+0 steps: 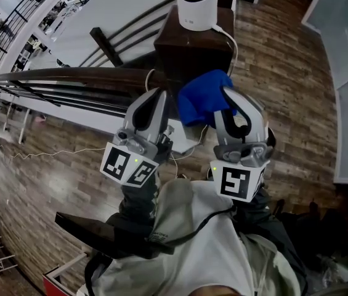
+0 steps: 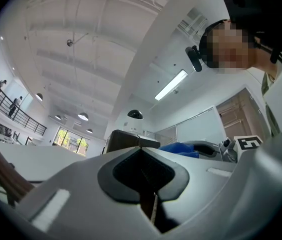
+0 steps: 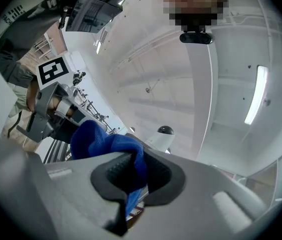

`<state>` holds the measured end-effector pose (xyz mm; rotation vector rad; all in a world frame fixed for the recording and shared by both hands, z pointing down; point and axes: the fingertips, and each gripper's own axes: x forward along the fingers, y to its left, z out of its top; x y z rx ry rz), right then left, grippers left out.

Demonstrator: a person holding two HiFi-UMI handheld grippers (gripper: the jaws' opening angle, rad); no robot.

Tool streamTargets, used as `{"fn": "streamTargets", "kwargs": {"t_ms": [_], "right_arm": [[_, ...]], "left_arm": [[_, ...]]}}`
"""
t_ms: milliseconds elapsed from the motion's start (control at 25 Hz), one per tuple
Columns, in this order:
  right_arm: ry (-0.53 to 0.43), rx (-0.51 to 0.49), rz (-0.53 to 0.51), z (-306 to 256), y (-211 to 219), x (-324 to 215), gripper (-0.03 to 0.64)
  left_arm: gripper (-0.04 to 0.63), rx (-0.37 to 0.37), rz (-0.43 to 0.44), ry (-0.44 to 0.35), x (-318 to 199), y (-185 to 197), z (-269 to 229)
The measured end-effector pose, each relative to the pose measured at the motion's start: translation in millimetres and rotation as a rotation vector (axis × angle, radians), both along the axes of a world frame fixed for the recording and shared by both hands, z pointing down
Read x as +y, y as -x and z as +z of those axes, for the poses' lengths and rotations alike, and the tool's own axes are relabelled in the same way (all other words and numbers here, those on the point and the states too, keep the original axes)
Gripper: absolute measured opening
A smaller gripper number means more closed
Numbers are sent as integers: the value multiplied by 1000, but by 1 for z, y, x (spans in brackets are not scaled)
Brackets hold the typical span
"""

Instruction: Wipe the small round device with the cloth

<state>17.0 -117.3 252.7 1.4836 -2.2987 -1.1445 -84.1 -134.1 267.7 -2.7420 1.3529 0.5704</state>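
Device: the small round device has a white body with a black dome on top. It stands upright at the middle of the dark post, its long axis vertical and the dome pointing up.
Cable: a white cable leaves its right side and drops past the post's right edge.
Cloth: the blue cloth is bunched just before the post's near edge, clear of the device. In the right gripper view the cloth fills the foreground with the device beyond it.
Right gripper: the right gripper is clenched on a fold of the cloth and points toward the post.
Left gripper: the left gripper is just beside the cloth, its jaws pressed together with nothing between them.
Surroundings: a brown handrail meets the post, with a wood floor below.
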Motion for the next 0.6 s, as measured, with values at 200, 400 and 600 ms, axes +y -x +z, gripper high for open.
{"fn": "streamTargets", "kwargs": {"t_ms": [200,400,600], "right_arm": [[5,-4,-8,2,-2,2,28],[22,-20,-8,5,-4,2,28],[22,-22,-7,2,-3,3,28]], "left_arm": [[-3,-3,-2,8,0,-5,3],[-3,-6,-6,15,-3,-4,3],[-3,-8,-4,24,-1,-3,4]]}}
